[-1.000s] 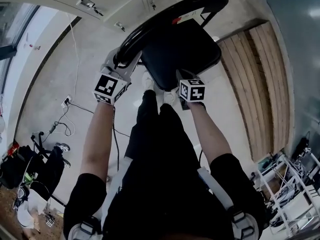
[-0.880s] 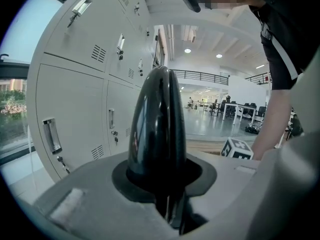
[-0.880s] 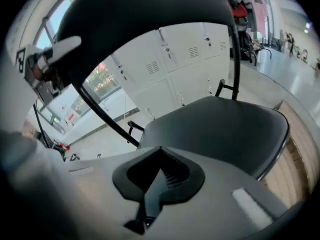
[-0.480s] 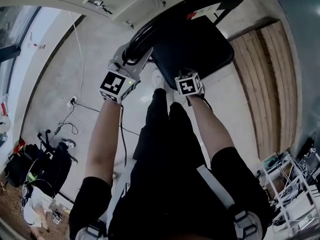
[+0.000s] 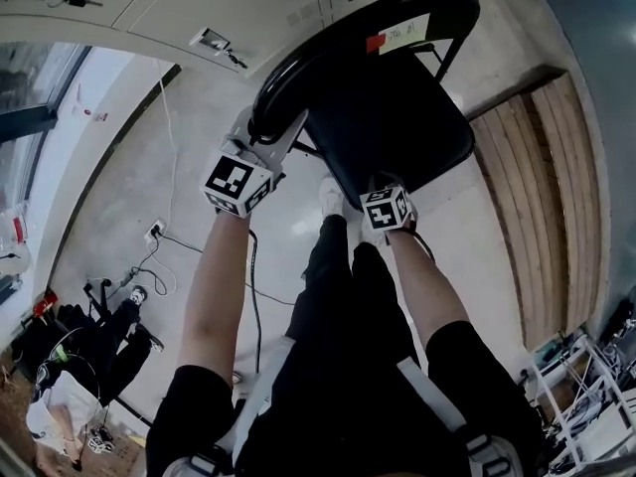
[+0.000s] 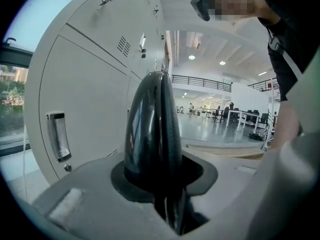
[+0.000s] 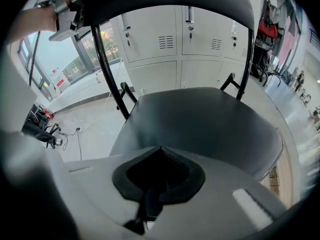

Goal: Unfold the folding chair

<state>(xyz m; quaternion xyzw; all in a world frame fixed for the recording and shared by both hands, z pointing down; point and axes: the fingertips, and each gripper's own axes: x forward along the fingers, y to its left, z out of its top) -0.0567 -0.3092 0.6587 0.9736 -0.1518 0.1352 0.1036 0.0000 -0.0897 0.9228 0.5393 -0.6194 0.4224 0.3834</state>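
Left gripper view showed the left gripper (image 6: 161, 194) jaws clenched on the chair backrest (image 6: 151, 129); the right gripper (image 7: 156, 184) jaws, together and empty, hid the near edge of the seat (image 7: 200, 119) at 12 o'clock.

Walls: pale grey metal lockers (image 7: 200, 39) with vents and handles.
Floor: polished light concrete floor (image 5: 129, 167), wooden slats (image 5: 542, 177) along one side.
Window: tall window (image 6: 15, 89), daylight, greenery outside.
Light: round ceiling lamps (image 6: 191, 57) in an open hall.
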